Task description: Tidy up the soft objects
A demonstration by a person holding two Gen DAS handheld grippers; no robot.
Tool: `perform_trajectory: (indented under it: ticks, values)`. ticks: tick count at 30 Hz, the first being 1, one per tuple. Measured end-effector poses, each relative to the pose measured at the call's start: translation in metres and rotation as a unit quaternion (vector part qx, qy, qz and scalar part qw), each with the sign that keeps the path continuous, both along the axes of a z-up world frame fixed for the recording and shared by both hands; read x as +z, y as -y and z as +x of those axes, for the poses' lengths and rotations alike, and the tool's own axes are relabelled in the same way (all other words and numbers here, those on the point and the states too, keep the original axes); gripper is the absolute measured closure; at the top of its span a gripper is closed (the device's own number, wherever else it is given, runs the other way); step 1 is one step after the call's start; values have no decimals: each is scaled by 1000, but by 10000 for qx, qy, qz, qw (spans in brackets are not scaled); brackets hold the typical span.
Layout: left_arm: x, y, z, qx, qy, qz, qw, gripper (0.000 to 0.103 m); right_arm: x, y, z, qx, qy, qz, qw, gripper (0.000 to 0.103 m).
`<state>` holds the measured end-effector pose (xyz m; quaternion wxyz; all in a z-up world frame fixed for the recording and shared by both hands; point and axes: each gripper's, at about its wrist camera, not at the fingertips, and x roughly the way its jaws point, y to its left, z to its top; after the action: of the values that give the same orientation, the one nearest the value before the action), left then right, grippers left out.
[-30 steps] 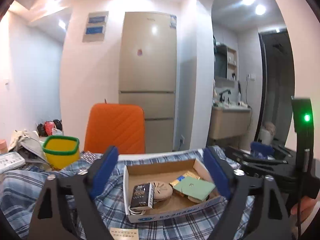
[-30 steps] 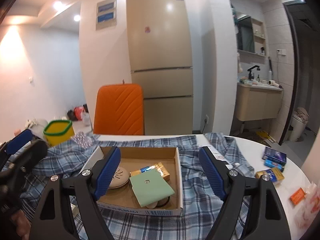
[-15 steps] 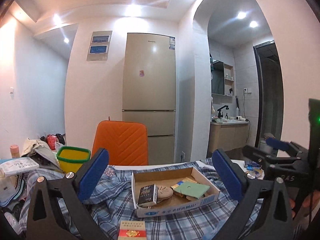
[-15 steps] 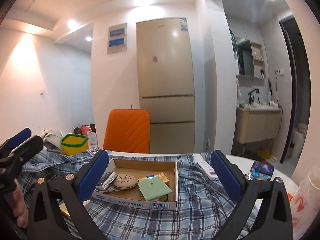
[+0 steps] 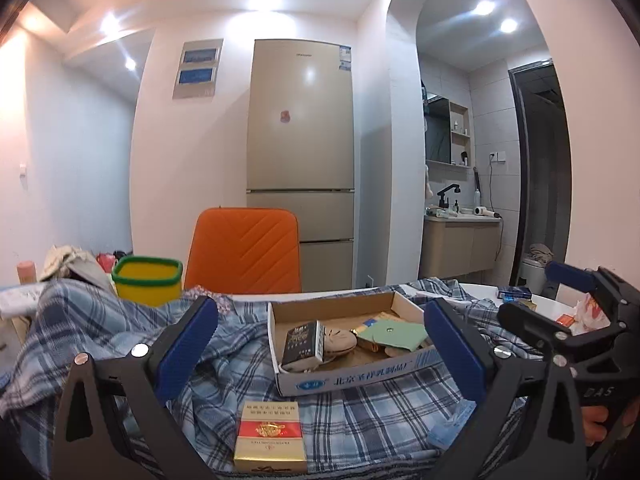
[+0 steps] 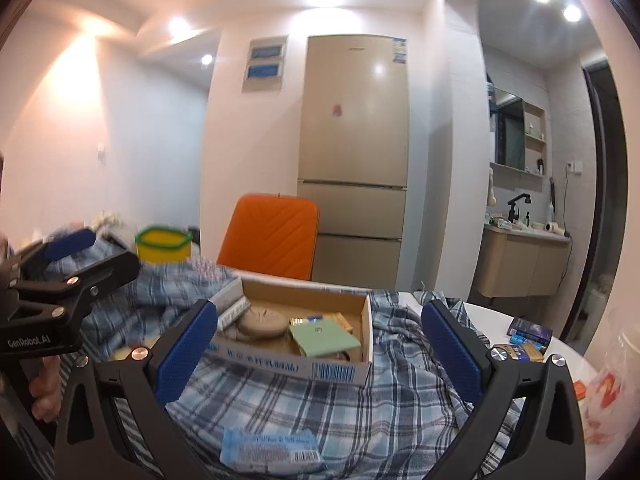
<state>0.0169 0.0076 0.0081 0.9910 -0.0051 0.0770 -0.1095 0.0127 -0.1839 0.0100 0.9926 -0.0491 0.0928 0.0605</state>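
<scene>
A blue plaid shirt (image 5: pixel 360 412) (image 6: pixel 320 408) lies rumpled over the table. On it sits a shallow cardboard box (image 5: pixel 344 380) (image 6: pixel 288 364) of small items, among them a green card and a dark pack. My left gripper (image 5: pixel 320 312) is open, low over the shirt, with nothing between its blue pads. A red and gold pack (image 5: pixel 268 440) lies just before it. My right gripper (image 6: pixel 320 312) is open too and holds nothing, with a blue tissue pack (image 6: pixel 272 446) below it. Each gripper shows at the edge of the other's view: the right gripper (image 5: pixel 548 296), the left gripper (image 6: pixel 92 254).
An orange chair (image 5: pixel 244 252) stands behind the table, with a tall fridge (image 5: pixel 300 160) beyond it. A yellow bin with a green rim (image 5: pixel 146 280) stands at the left. Small boxes (image 6: pixel 524 340) and a plastic bag (image 6: pixel 608 392) lie on the white tabletop at the right.
Both grippers have drawn back from the cardboard box and their jaws have spread wider. The red and gold pack and the tissue pack have come into view in front of them.
</scene>
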Motion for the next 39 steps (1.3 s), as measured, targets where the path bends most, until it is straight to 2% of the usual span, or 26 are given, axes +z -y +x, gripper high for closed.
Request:
perform_trajectory:
  ticks: [4, 11, 22, 24, 28, 32, 36, 39]
  values:
    - [-2, -3, 0, 91, -20, -65, 9999, 0, -1, -5, -2, 38, 88, -104, 9999, 0]
    - [-4, 9, -3, 59, 22, 248, 9997, 0, -6, 0, 10, 7, -209, 13, 9998, 0]
    - [-2, 5, -5, 184, 22, 198, 9996, 0, -11, 5, 22, 50, -603, 109, 9981, 0]
    - [-1, 4, -2, 217, -124, 253, 9994, 0, -14, 3, 28, 244, -928, 81, 9954, 0]
    - [-1, 5, -2, 39, -306, 338, 9990, 0, -26, 0, 46, 582, -1778, 51, 9823, 0]
    - [-3, 10, -2, -20, -331, 455, 9984, 0, -43, -2, 63, 859, -2579, 143, 9622, 0]
    - [-4, 11, 2, -33, -419, 445, 9981, 0, -64, -8, 72, 897, -3121, -21, 9458, 0]
    - [-7, 13, 5, -61, -529, 470, 9975, 0, -72, -14, 75, 984, -3337, -134, 9374, 0]
